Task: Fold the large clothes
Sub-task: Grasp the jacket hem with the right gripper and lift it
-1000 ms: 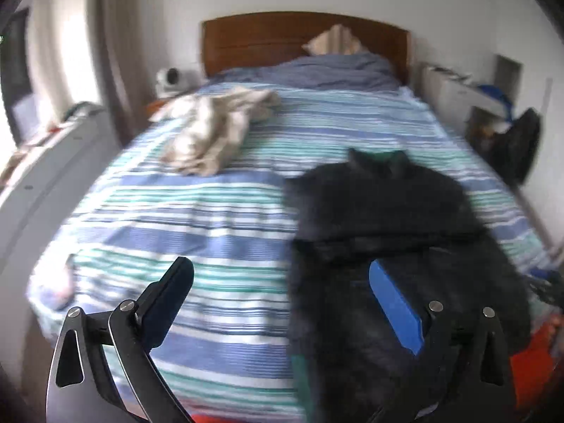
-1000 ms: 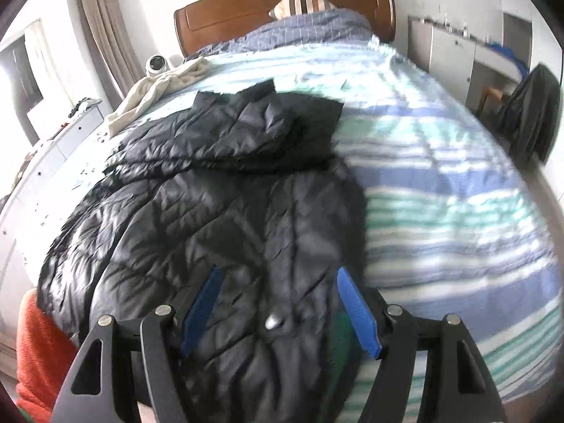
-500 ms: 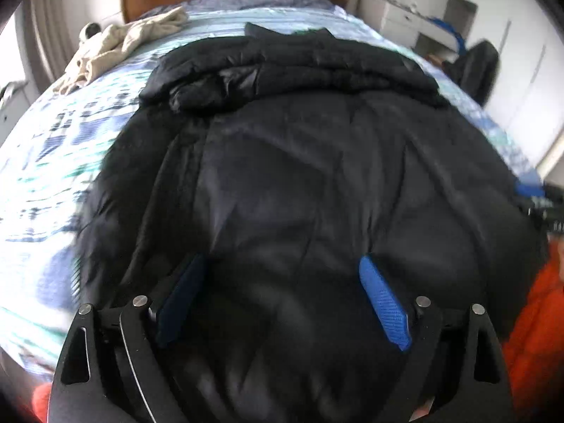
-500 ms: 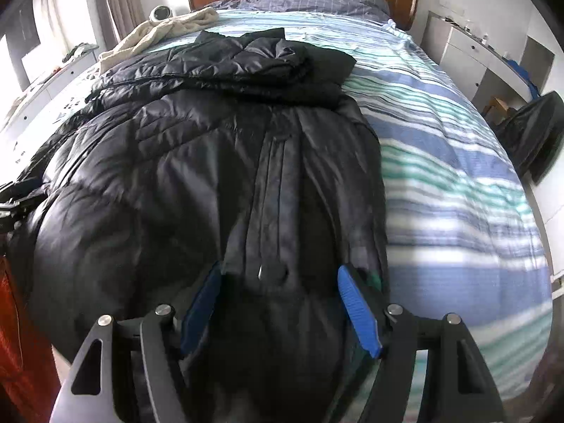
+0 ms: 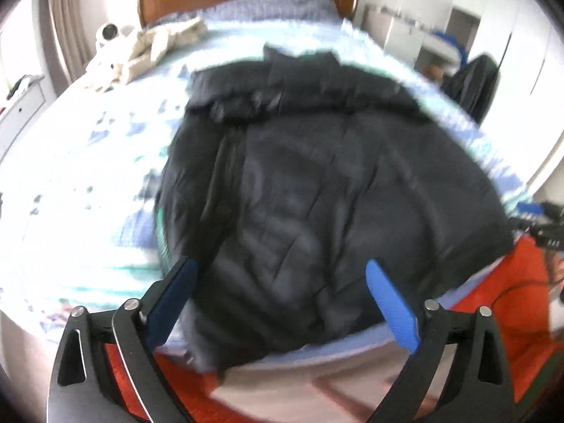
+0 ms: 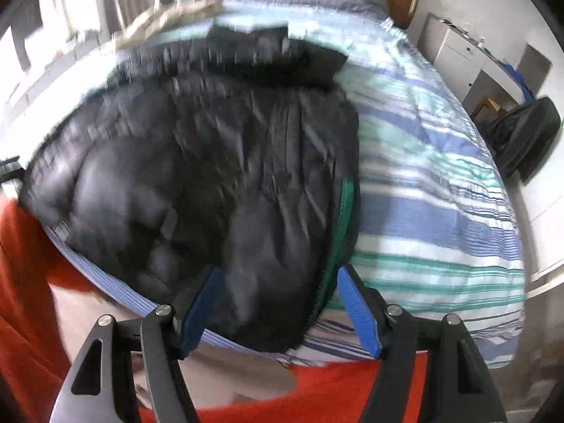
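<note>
- Bed [image 5: 88, 183] with blue, green and white striped cover, wooden headboard at the far end.
- Black quilted puffer jacket [image 5: 317, 183] spread flat near the foot edge, collar toward the headboard.
- Crumpled beige garment [image 5: 155, 46] lying well apart, by the pillows.
- Left tool [image 5: 278, 299] and right tool [image 6: 278, 306] both spread apart over the hem, gripping nothing.

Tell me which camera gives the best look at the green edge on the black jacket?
The right wrist view. There the green edge runs down the near right side of the jacket, just ahead of the open right gripper. The left wrist view shows the jacket blurred, with the green edge not clearly visible.
</note>
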The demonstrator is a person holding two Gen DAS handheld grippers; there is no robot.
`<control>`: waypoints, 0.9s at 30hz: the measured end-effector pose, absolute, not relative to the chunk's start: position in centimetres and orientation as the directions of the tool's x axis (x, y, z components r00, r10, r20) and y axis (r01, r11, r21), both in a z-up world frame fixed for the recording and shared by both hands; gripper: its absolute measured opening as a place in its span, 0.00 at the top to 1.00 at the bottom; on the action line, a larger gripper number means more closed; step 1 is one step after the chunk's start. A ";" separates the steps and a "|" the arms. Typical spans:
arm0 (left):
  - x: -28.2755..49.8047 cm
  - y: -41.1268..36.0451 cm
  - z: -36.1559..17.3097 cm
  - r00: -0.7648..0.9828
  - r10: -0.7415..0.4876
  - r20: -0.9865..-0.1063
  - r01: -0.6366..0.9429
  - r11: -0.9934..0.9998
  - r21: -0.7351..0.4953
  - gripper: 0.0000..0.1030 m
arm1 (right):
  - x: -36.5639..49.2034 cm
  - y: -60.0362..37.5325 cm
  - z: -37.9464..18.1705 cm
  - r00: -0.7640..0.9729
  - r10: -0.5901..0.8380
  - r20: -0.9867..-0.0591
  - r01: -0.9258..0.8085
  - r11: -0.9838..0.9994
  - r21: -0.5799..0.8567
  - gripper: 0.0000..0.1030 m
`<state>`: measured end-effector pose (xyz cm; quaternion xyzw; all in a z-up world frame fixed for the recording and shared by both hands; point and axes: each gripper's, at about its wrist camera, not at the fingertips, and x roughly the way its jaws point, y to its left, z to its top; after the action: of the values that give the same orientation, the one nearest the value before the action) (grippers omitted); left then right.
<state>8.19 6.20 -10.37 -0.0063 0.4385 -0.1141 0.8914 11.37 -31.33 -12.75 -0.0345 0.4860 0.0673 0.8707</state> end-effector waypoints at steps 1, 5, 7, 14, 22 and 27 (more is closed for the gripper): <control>8.7 5.3 -10.0 0.599 -0.239 -0.765 0.217 0.967 -0.132 0.05 | 12.2 -30.8 -12.2 0.538 0.132 -0.833 -0.150 0.987 0.059 0.32; 10.3 0.4 -10.7 0.625 -0.265 -0.735 0.300 0.950 -0.087 0.05 | 15.2 -26.8 -12.9 0.560 0.225 -0.798 -0.225 0.968 0.116 0.32; 10.9 -2.0 -12.8 0.604 -0.237 -0.761 0.328 0.944 -0.034 0.05 | 16.4 -24.7 -14.6 0.525 0.259 -0.811 -0.261 0.956 0.136 0.32; 8.0 1.9 -17.3 0.450 -0.091 -0.889 0.283 0.958 0.045 0.04 | 12.9 -25.7 -17.7 0.419 0.203 -0.885 -0.265 0.960 0.094 0.32; 4.3 9.5 -14.0 0.451 -0.140 -0.882 0.110 0.989 -0.101 0.05 | 7.6 -32.3 -15.2 0.456 0.270 -0.848 -0.139 0.963 0.232 0.32; 6.7 16.2 -15.2 0.527 -0.235 -0.817 -0.164 0.915 -0.369 0.02 | 8.5 -36.8 -14.5 0.516 0.278 -0.810 -0.038 0.952 0.303 0.24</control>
<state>6.69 16.16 -15.19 -0.2050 0.4856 -0.0208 0.8495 8.51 -36.80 -14.45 0.1243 0.4832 0.0916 0.8618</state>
